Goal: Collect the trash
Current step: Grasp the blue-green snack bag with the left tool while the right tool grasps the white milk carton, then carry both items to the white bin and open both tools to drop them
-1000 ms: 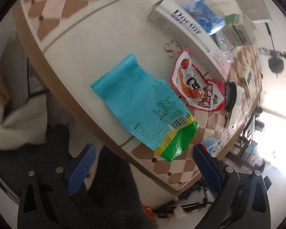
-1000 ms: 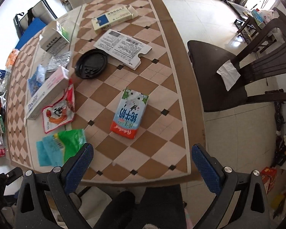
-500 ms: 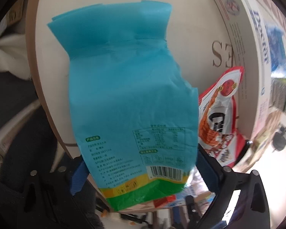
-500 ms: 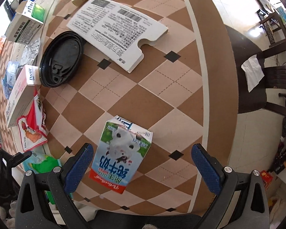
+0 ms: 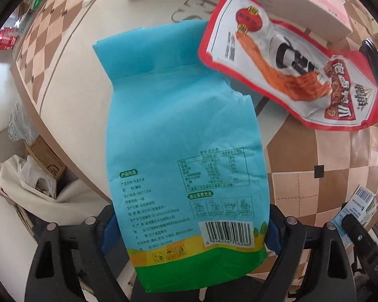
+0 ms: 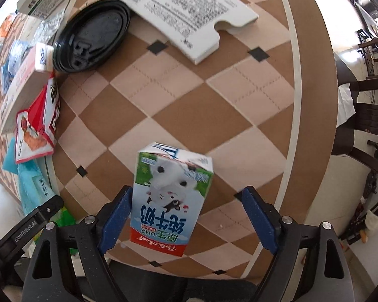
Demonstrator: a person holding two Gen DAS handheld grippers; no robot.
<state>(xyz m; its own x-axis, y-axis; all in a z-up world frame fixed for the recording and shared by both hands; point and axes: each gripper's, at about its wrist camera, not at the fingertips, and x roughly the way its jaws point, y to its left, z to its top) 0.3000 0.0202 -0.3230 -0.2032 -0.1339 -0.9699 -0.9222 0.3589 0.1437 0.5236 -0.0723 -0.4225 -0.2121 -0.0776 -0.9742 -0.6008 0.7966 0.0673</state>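
Your left gripper (image 5: 189, 229) points down at the table (image 5: 302, 156), and the blue bag (image 5: 179, 136) lies flat between its jaws. The bag's green bottom end is nearest you and covers both blue pads, so you cannot tell whether they touch it. These jaws stand wide.

Your right gripper (image 6: 189, 214) straddles the milk carton (image 6: 168, 201), jaws wide and closing. The left pad sits just beside the carton's edge; the right pad is clear of it.

Beyond the bag, a red snack packet (image 5: 289, 58) overlaps its far corner. Beyond the carton lie a black lid (image 6: 90, 35) and a white printed card (image 6: 189, 12).
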